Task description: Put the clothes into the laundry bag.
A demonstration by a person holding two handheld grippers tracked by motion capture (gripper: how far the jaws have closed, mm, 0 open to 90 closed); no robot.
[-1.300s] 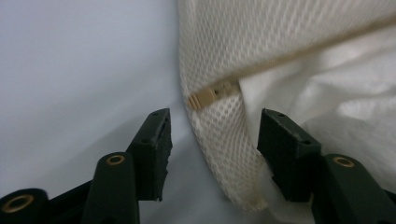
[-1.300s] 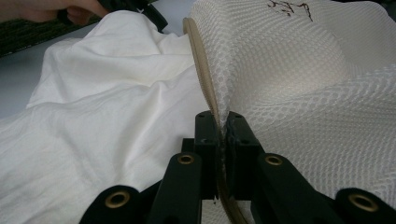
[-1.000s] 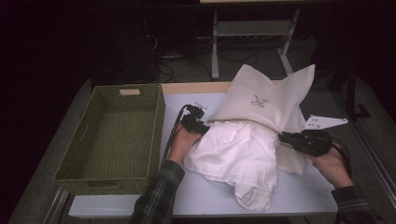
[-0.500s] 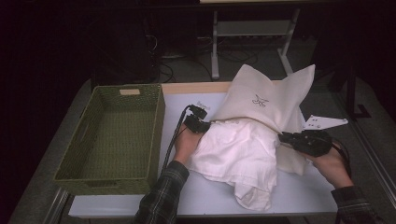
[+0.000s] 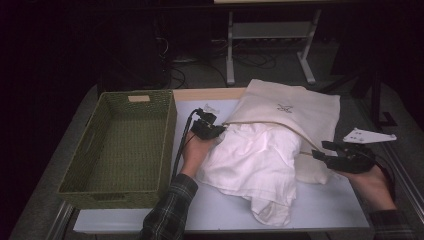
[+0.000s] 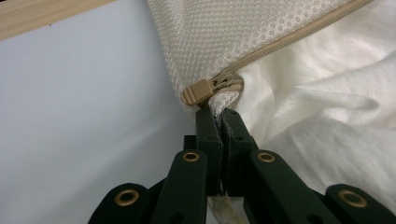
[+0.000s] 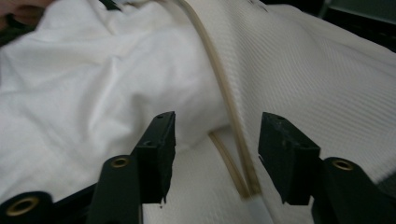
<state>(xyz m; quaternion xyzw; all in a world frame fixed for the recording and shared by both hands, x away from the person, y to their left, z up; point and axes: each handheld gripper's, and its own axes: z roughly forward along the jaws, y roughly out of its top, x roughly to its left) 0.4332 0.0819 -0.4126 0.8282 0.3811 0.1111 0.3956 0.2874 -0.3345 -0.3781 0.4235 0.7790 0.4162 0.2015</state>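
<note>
A cream mesh laundry bag (image 5: 295, 107) lies on the table with a white cloth (image 5: 255, 165) spilling out of its zipped mouth. My left gripper (image 5: 220, 131) is at the bag's left corner. In the left gripper view it (image 6: 219, 114) is shut on the bag's edge just below the tan zipper pull (image 6: 198, 91). My right gripper (image 5: 320, 152) is at the bag's right side. Its jaws (image 7: 217, 140) have just been opening and stand apart, with the tan zipper band (image 7: 224, 93) running between them untouched.
A green woven basket (image 5: 167, 130) stands empty at the left, close beside my left hand. A grey three-cornered plate (image 5: 367, 136) sits above the right gripper. Bare white table top (image 5: 320, 205) lies in front of the cloth. The floor beyond is dark, with a metal stand.
The left gripper shut on the bag's corner and lifted it slightly. The right gripper opened, let go of the bag's edge and slid right. The bag's raised flap sank flatter.
</note>
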